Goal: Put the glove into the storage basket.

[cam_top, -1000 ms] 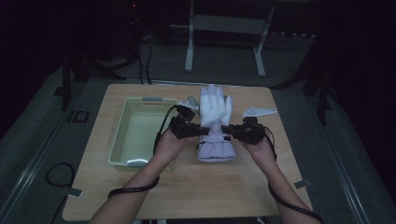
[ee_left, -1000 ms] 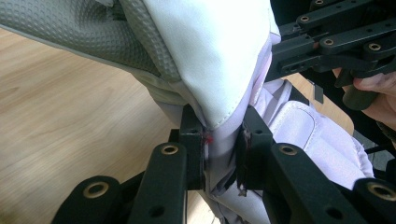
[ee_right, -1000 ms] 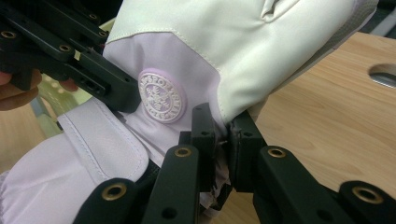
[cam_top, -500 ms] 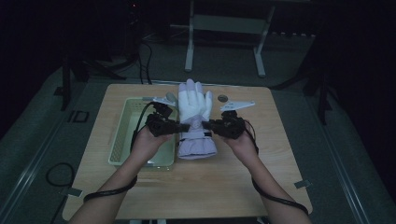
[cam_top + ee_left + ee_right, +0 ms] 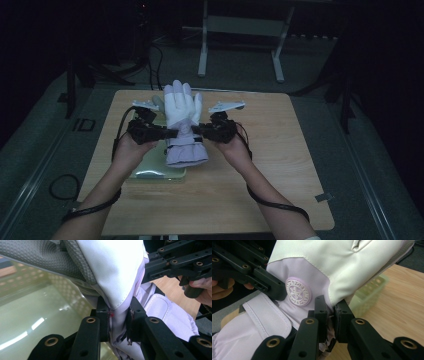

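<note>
A white and lilac ski glove [image 5: 181, 120] hangs in the air, fingers up and cuff down, over the pale green basket [image 5: 156, 172]. My left gripper [image 5: 170, 133] is shut on the glove's left edge at the wrist. My right gripper [image 5: 196, 131] is shut on its right edge. In the left gripper view the fabric of the glove [image 5: 117, 290] is pinched between the black jaws, with the basket [image 5: 30, 315] below. In the right gripper view the glove [image 5: 324, 270] shows a round lilac snowflake badge [image 5: 298, 292], and the basket [image 5: 367, 296] sits behind.
The wooden table [image 5: 280, 165] has bare room to the right and at the front. The basket lies at its left, mostly under the glove and my left hand. Metal stand legs [image 5: 240, 30] rise beyond the far edge. Cables trail from both grippers.
Both grippers have carried the glove leftward from the table's middle until it hangs over the basket. The grip on both edges has held.
</note>
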